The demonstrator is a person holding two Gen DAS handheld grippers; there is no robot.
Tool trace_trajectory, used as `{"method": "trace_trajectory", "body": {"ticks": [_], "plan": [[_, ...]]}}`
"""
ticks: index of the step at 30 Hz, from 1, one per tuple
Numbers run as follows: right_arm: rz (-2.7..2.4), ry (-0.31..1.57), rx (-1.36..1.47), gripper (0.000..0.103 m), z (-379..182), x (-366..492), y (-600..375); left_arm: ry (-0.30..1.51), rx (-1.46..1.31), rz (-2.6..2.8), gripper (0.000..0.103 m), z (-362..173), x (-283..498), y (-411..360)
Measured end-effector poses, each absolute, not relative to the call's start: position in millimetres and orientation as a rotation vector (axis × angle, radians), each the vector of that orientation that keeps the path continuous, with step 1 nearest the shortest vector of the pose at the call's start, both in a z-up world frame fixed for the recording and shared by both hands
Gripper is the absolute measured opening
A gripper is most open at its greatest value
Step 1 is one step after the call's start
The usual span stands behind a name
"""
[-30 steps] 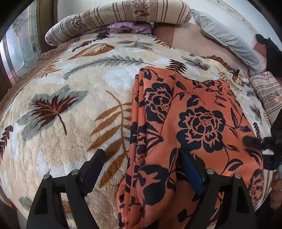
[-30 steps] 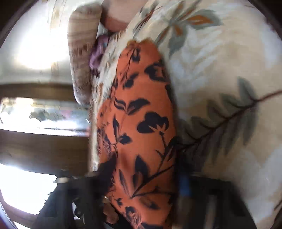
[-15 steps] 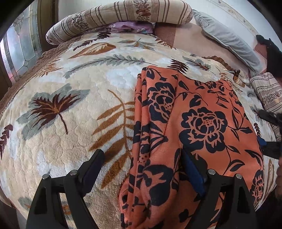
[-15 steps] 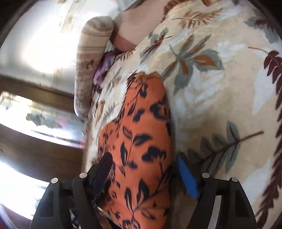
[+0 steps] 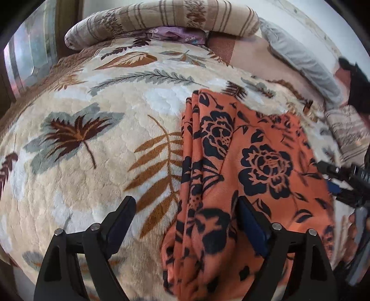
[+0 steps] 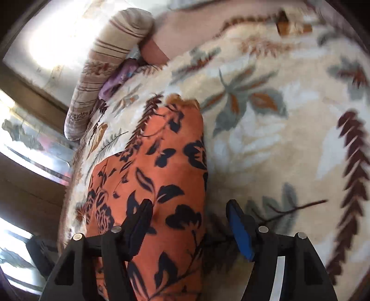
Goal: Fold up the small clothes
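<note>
An orange garment with black flowers lies folded lengthwise on a leaf-patterned blanket. My left gripper is open and straddles the garment's bunched left edge near its near end, just above the cloth. In the right wrist view the same garment runs away from me. My right gripper is open over the garment's right edge, with nothing between its fingers. The right gripper also shows at the right edge of the left wrist view.
A striped bolster pillow and a purple cloth lie at the head of the bed. A grey pillow lies at the back right. A window and wooden frame are beyond the bed's left side.
My right gripper has swung and pulled back along the garment's right edge, now steadier. My left gripper has edged slightly forward over the left edge. Both stayed open.
</note>
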State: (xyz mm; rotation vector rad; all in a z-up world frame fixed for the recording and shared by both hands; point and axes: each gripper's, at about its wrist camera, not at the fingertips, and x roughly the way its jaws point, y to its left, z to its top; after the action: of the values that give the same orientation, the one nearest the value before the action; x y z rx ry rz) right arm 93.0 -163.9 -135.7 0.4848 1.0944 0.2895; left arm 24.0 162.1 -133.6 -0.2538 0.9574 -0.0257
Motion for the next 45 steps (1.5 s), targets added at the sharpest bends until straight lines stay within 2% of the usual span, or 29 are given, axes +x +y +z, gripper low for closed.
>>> {"method": "trace_trajectory", "body": {"ticks": [3, 5, 7, 9, 13, 17, 21, 23, 26, 35, 40, 45], "plan": [[0.348, 0.994, 0.438, 0.069, -104, 76, -152, 0.944, -0.306, -0.055, 0.082, -125, 5, 172], [0.427, 0.945, 0.448, 0.07, -89, 58, -145, 1.041, -0.302, -0.043, 0.07, -145, 4, 175], [0.485, 0.933, 0.445, 0.075, -86, 49, -128, 1.041, -0.336, -0.06, 0.068, -149, 1, 179], [0.53, 0.993, 0.415, 0.075, -92, 51, -105, 1.037, -0.352, -0.064, 0.062, -137, 0, 176], [0.532, 1.043, 0.384, 0.075, -111, 51, -96, 0.971, -0.361, -0.092, 0.062, -108, 0, 176], [0.558, 1.042, 0.433, 0.077, -115, 54, -102, 0.953, -0.343, -0.105, 0.064, -92, 40, 178], [0.567, 1.03, 0.441, 0.077, -117, 50, -104, 1.08, -0.352, -0.135, 0.063, -120, 103, 169], [0.576, 1.023, 0.447, 0.077, -119, 49, -105, 1.129, -0.376, -0.123, 0.054, -139, 118, 173], [0.595, 1.02, 0.473, 0.077, -122, 49, -109, 1.125, -0.479, -0.122, 0.051, -153, 120, 187], [0.562, 1.044, 0.485, 0.077, -113, 46, -113, 0.991, -0.267, -0.03, 0.051, -104, 58, 169], [0.56, 1.013, 0.49, 0.077, -95, 30, -111, 0.992, -0.202, 0.035, 0.052, -102, 18, 160], [0.554, 1.131, 0.442, 0.078, -116, 26, -96, 0.977, -0.182, 0.039, 0.06, -98, -8, 152]]}}
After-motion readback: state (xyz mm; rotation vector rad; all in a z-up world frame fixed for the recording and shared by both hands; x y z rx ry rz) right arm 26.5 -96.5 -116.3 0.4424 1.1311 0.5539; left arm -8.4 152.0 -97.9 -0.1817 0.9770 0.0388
